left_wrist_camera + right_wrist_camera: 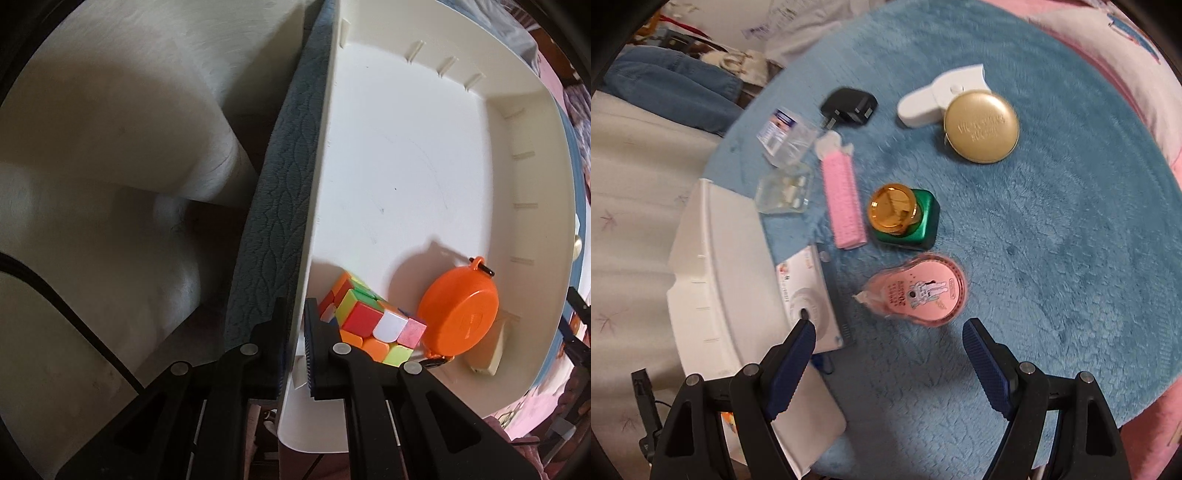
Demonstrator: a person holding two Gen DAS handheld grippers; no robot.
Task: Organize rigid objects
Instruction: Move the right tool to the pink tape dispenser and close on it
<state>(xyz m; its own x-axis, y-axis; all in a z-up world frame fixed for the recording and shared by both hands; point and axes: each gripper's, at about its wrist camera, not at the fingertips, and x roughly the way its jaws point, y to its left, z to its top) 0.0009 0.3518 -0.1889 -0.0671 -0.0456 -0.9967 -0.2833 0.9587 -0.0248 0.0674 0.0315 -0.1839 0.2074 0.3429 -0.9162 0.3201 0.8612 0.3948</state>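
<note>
My left gripper [295, 332] is shut on the side wall of a white plastic bin [321, 177], one finger outside and one inside. Inside the bin lie a colourful puzzle cube [369, 321], an orange round case [460, 317] and a cream wedge-shaped piece [496, 347]. My right gripper [888, 328] hangs open over the blue rug [1052, 240], just short of a pink correction-tape dispenser [919, 291]. Beyond it sit a green bottle with a gold cap [903, 218], a pink hair roller [842, 199] and a gold round tin [980, 127]. The same bin [716, 266] is at the left.
Farther off on the rug lie a white device [934, 99], a black plug adapter [849, 107] and two clear plastic boxes [785, 188]. A white flat box [809, 295] leans at the bin's edge. White bedding [103, 147] lies left of the bin; pink fabric [1137, 74] borders the rug.
</note>
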